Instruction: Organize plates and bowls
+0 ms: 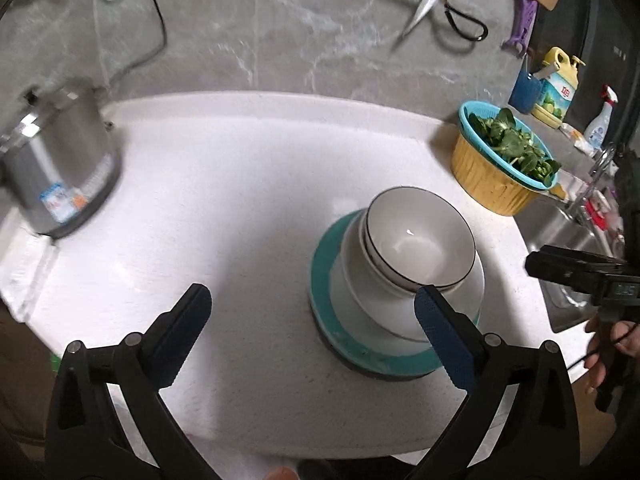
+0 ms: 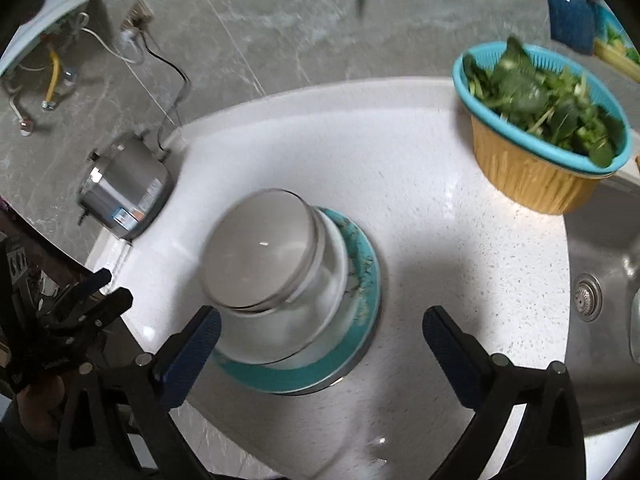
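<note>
A stack stands on the white counter [image 1: 224, 184]: a teal-rimmed plate [image 1: 322, 268] at the bottom, a white bowl [image 1: 360, 304] on it, and dark-rimmed white bowls [image 1: 420, 240] nested on top. In the right wrist view the same stack [image 2: 276, 264] is blurred, over its teal plate [image 2: 366, 276]. My left gripper [image 1: 312, 308] hangs open above the counter, its right fingertip in front of the stack, nothing between its fingers. My right gripper [image 2: 322, 326] is open too, its left fingertip overlapping the stack's near edge. Each gripper shows at the edge of the other's view.
A steel pot [image 1: 60, 160] sits at the counter's left rear, its cord running up the wall. A yellow tub with a blue colander of greens [image 1: 504, 156] stands at the right rear. The steel sink [image 2: 600, 280] lies to the right. Scissors [image 1: 436, 4] hang on the wall.
</note>
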{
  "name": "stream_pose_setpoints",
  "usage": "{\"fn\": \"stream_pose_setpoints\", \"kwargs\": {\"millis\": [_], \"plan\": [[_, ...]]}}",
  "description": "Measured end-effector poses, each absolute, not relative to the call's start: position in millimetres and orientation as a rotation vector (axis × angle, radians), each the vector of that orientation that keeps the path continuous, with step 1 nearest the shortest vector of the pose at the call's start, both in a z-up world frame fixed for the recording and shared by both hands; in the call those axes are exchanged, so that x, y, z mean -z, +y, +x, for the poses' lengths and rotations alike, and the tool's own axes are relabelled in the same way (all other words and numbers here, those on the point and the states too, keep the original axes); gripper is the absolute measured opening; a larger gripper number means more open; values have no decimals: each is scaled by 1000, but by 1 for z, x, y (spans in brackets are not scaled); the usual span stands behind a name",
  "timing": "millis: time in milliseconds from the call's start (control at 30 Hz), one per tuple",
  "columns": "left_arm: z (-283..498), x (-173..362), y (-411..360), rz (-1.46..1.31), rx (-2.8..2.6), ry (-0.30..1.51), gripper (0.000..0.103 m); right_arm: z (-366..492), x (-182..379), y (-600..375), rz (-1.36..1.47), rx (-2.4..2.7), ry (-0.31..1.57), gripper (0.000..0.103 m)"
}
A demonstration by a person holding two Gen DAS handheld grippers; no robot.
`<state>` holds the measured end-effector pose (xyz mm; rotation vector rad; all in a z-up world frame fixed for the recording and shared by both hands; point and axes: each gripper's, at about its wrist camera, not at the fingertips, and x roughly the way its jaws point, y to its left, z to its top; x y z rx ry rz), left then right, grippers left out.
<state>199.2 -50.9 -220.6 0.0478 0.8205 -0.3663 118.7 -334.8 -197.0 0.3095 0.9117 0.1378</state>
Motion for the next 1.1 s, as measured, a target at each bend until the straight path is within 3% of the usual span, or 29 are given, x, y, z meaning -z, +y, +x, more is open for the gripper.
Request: {"fn": "stream_pose_setpoints", "kwargs": {"millis": [433,700,1100], "plan": [[90,127,-27,42,175,698,103,44,112,-285,205,-145,629,103],[63,110,-32,-52,72,751,103,16,81,-285,118,-84,563,103],[40,102,-105,-30,139,799,103,-9,72,-325,220,-151,556,103]]}}
